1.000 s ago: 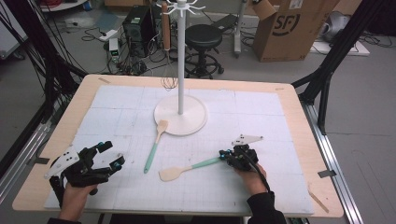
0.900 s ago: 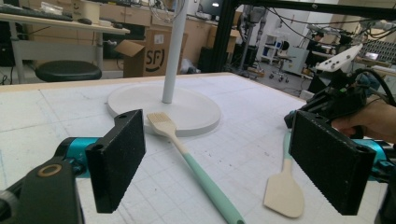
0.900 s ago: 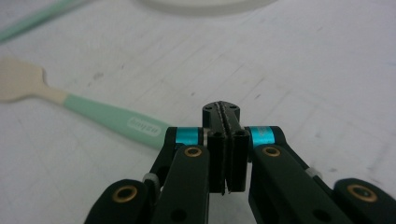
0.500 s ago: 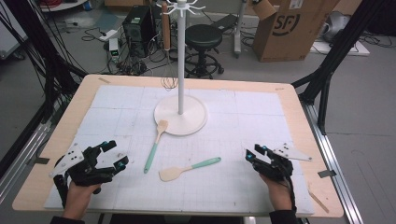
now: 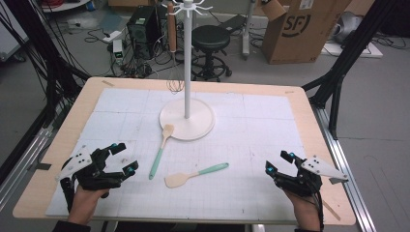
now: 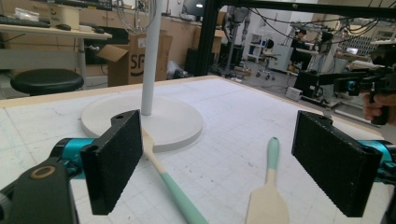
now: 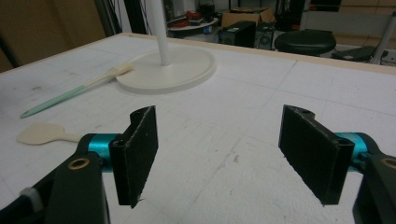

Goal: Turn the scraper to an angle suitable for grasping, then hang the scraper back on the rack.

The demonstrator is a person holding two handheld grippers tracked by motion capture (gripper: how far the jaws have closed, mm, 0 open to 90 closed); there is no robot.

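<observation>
Released pale wooden, mint-handled spatula (image 5: pixel 193 174) on tabletop (image 5: pixel 270 130); right tongs (image 5: pixel 279 161) just opened, left tongs (image 5: pixel 124 157) open, both empty; next probably grasping again.

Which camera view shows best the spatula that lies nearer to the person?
The high view: the nearer spatula lies there whole, wooden blade to green handle, between both grippers. The left gripper view cuts its blade at the bottom edge. The right gripper view gives just the blade; a jaw hides the handle.

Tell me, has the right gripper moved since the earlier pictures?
Yes. The right gripper has gone right, away from the spatula and toward the table's right edge. Its jaws have just been opening, empty.
</observation>
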